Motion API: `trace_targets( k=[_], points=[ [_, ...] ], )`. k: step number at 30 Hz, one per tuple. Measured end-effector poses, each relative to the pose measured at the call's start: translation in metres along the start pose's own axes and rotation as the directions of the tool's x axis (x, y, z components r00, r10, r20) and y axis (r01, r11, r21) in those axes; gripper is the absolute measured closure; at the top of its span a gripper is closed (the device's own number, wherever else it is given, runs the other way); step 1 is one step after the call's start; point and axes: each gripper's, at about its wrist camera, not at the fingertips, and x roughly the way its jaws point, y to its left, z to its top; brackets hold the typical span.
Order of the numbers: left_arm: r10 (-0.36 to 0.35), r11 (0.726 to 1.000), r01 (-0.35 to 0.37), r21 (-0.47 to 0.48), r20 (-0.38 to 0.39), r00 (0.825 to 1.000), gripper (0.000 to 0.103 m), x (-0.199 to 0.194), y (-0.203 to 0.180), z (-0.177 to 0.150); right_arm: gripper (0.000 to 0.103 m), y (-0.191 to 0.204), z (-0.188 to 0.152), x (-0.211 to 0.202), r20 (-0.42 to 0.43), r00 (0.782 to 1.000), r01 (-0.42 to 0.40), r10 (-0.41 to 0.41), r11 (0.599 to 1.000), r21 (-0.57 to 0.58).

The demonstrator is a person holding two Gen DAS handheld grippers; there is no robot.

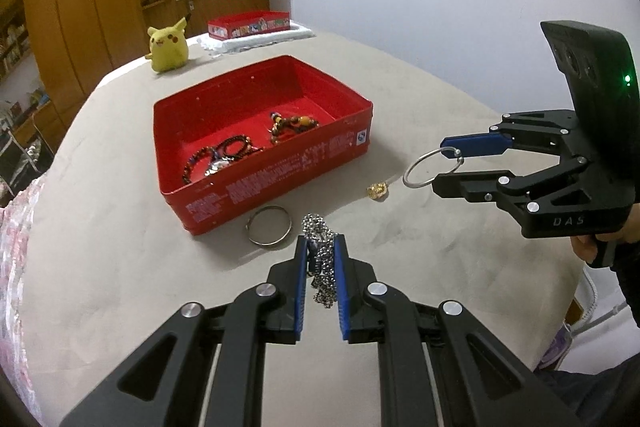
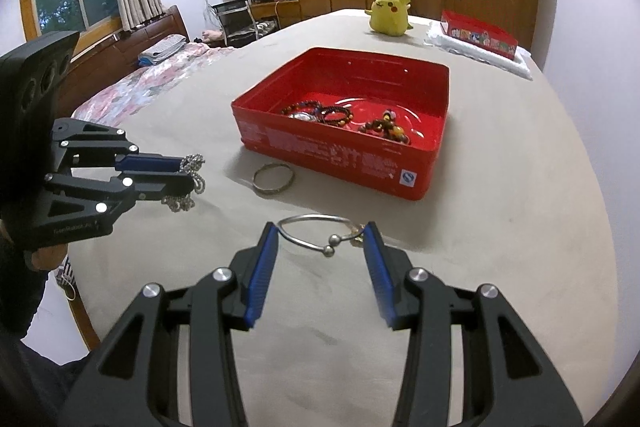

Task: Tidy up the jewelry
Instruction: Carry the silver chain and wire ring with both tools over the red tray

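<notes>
1. On the tan table [image 1: 120, 187] sits a red tin box [image 1: 280, 183] with no lid. Bead bracelets [image 1: 224, 155] lie inside it, and one more bunch of brown and orange beads [image 1: 292, 127] lies near its far side.
2. Just in front of the box, a round metal bangle [image 1: 269, 226] lies flat on the table, very close to the box wall.
3. The left gripper [image 1: 321, 247] is squeezed almost closed on a silver ball chain [image 1: 320, 239]. The chain hangs in a clump between the blue pads [image 1: 301, 287].
4. The right gripper [image 2: 320, 239] has its jaws spread wide. A thin silver wire bangle [image 2: 312, 227] with two little balls at its ends sits between them. From the left wrist view, the bangle looks lifted off the table, and its end touches the top blue finger.
5. A small gold charm [image 1: 377, 190] lies on the table between the box and the right gripper.
6. Far back, a yellow plush toy [image 1: 167, 45] stands near a small red box [image 1: 248, 23] on a white cloth [image 1: 256, 41].
</notes>
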Motion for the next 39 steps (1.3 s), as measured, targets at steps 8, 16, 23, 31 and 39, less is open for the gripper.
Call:
trace_targets(
  k=[8,16,23,31,39],
  points=[
    [0.025,1.000,-0.025,0.012,0.030,0.999,0.090,-0.017,-0.002,0.005,0.061,0.006,0.010,-0.012,0.028,1.000,-0.003,0.003,1.000,-0.022],
    [0.043,0.999,-0.044,0.024,0.048,0.998,0.090,-0.027,-0.002,0.008,0.060,0.011,0.018,-0.020,0.047,0.999,-0.005,0.007,0.999,-0.043],
    [0.055,0.998,-0.056,0.028,0.057,0.997,0.090,-0.032,0.002,0.014,0.061,0.011,0.025,-0.022,0.054,0.999,-0.003,0.006,0.999,-0.050],
    [0.067,0.997,-0.069,0.039,0.065,0.996,0.090,-0.034,0.007,0.024,0.060,0.010,0.035,-0.026,0.068,0.998,0.002,0.002,0.998,-0.060],
    [0.079,0.995,-0.083,0.051,0.075,0.994,0.090,-0.034,0.014,0.037,0.061,0.007,0.043,-0.023,0.066,0.998,0.000,0.004,0.998,-0.056]
  ],
)
